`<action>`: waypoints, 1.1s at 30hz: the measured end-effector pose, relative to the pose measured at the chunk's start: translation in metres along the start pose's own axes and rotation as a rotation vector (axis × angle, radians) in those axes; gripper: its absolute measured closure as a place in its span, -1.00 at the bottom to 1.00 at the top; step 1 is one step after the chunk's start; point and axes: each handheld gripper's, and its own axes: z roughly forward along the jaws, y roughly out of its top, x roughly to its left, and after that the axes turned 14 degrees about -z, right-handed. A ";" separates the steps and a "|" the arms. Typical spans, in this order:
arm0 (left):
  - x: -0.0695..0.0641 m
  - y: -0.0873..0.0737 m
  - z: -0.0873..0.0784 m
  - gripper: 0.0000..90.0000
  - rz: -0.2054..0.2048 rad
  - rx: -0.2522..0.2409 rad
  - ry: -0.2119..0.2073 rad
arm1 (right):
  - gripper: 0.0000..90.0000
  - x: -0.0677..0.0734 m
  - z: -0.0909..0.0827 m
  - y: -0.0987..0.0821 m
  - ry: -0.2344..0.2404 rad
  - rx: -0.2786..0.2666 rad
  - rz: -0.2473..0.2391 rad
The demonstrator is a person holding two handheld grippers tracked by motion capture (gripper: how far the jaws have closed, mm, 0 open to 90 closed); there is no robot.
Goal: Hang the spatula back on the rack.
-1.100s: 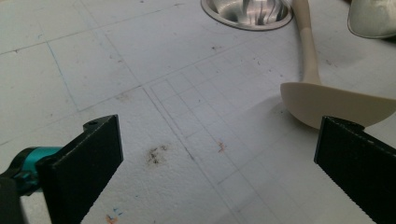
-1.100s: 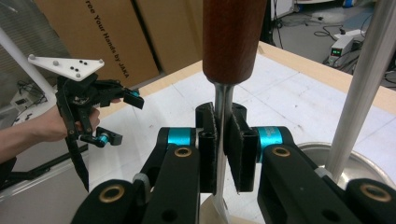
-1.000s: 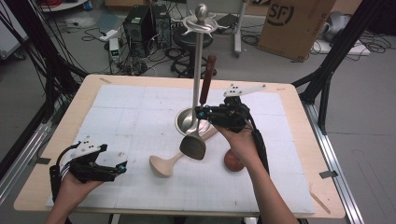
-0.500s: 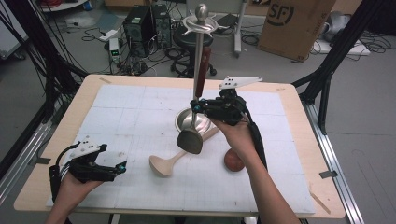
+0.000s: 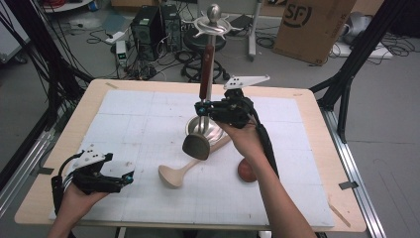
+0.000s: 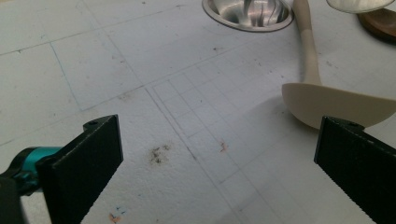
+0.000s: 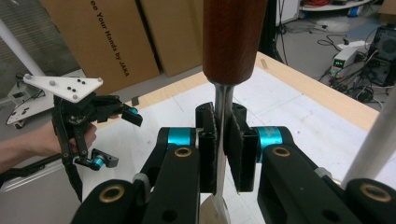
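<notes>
The metal stand (image 5: 212,59) rises from its round steel base (image 5: 205,130) near the middle of the white gridded mat (image 5: 138,124), and serves as the landmark here. The right gripper (image 5: 200,110) sits just in front of the stand's pole, above the base, and its jaws are pinched on the thin metal shaft of a spatula (image 5: 204,99). The spatula's reddish wooden handle (image 7: 232,37) points up beside the pole, and its dark blade (image 5: 196,147) hangs over the front rim of the base, clear of the mat.

One pale wooden spoon (image 5: 185,166) lies on the mat in front of the base, its handle running toward the base and its bowl toward the person. One reddish-brown round object (image 5: 246,170) lies on the mat in front of the base and to its right, close beside the right forearm.

The left gripper (image 5: 130,177) rests near the mat's front left corner, well apart from the stand, with its jaws spread wide and nothing between them. In the left gripper view, bare mat lies between the jaws, and the spoon's bowl (image 6: 336,105) sits just beyond the right-hand jaw.

The mat to the left of the stand is open all the way to its edge, and the stretch behind the stand is also bare. The wooden table (image 5: 317,104) shows as a border around the mat.

Counted: one stand, one spatula, one spoon, one round object, two grippers.
</notes>
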 end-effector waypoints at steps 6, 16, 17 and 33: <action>0.000 0.000 0.001 -0.96 0.003 0.003 -0.002 | 0.85 -0.001 0.007 0.007 0.000 0.004 -0.008; -0.002 0.000 0.000 -0.96 0.004 0.003 0.000 | 0.85 -0.006 0.018 0.017 -0.001 0.013 -0.008; -0.003 0.000 0.000 -0.96 0.002 0.001 0.002 | 0.85 -0.007 0.019 0.018 0.002 0.014 -0.008; -0.003 0.000 0.000 -0.96 0.004 0.000 -0.002 | 0.85 -0.014 0.032 0.031 -0.018 0.021 0.000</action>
